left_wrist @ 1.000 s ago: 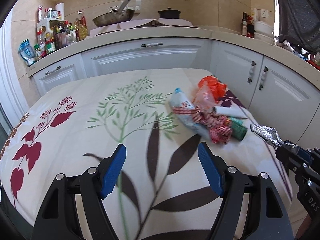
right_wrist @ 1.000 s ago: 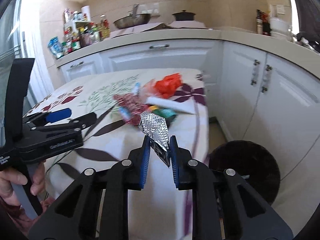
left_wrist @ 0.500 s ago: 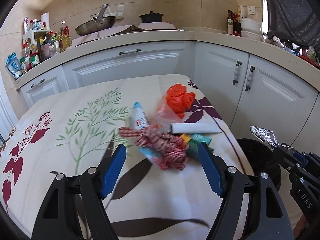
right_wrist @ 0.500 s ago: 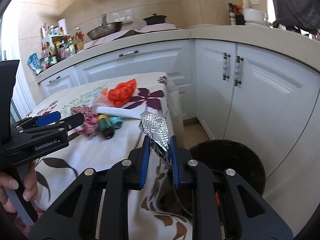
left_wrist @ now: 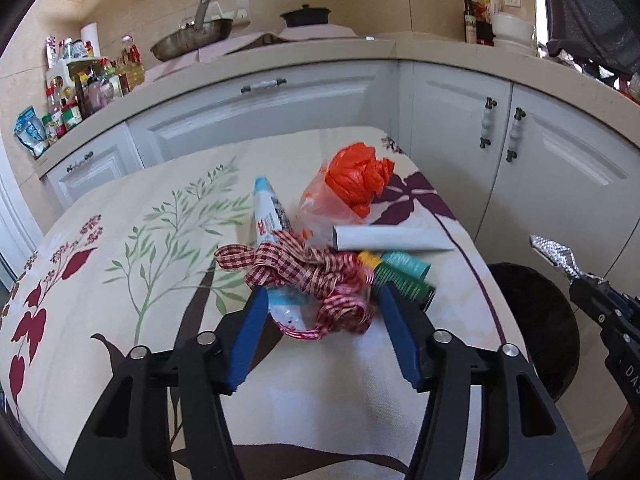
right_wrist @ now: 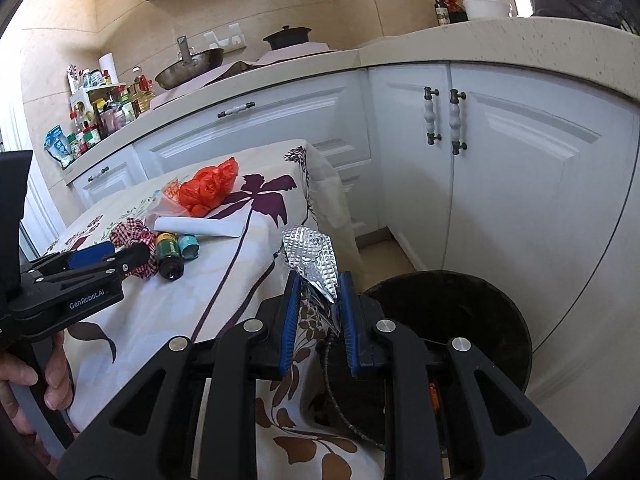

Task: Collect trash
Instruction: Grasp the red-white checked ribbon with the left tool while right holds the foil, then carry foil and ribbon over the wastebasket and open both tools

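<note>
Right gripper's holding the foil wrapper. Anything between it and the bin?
Nothing visible. The right gripper holds the foil wrapper beside the table's edge, and the black bin sits open-topped on the floor just beyond, with clear air between.

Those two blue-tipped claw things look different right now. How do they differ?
The left hand-held gripper is open and empty, its fingers either side of the checked ribbon on the table. The right hand-held gripper is shut on crumpled foil and sits off the table's edge, near the dark bin. Both have black frames and blue pads.
</note>
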A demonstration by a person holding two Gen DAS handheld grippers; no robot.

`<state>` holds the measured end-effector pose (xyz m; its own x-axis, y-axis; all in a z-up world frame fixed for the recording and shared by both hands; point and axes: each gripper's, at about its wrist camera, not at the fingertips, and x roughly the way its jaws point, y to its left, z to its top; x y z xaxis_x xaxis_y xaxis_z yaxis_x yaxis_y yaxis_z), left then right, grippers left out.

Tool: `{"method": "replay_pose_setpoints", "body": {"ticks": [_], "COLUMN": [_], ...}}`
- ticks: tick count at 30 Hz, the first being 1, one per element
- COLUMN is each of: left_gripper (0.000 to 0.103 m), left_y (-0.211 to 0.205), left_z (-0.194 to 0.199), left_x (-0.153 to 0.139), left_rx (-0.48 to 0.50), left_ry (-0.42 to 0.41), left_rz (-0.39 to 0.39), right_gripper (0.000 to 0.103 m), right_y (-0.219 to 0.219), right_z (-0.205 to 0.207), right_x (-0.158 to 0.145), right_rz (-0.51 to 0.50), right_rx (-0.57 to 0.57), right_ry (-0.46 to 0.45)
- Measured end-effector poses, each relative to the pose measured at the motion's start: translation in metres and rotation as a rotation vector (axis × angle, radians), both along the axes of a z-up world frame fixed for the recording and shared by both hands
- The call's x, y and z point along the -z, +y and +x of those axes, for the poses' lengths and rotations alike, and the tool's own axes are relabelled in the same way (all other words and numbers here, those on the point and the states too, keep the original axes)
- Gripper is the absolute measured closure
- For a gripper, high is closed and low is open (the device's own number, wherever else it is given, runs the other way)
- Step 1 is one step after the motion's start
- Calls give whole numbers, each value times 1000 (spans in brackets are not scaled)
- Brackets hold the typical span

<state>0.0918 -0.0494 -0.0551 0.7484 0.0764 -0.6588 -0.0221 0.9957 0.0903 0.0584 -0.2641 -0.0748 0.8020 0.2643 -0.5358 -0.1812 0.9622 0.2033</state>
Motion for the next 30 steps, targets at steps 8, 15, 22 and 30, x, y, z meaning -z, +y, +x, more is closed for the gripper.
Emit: {"method": "replay_pose_setpoints", "body": {"ticks": [8, 15, 22, 30], "left_gripper": [75, 93, 95, 96], "left_y": [5, 6, 8, 7], "left_z": [4, 3, -8, -25], "left_x": [4, 5, -4, -21], "left_rx": [4, 30, 45, 80], "left_ry": [46, 56, 19, -32], "left_rz": [-42, -72, -61, -47], "right_gripper": [84, 84, 84, 84], "right_y": [-2, -1, 0, -3], "right_z": [2, 2, -1, -8], "right_x": [2, 1, -3, -13], "right_rz": [4, 0, -3, -15], "right_rx": [7, 6, 9, 35], "right_ry": [7, 4, -5, -29]}}
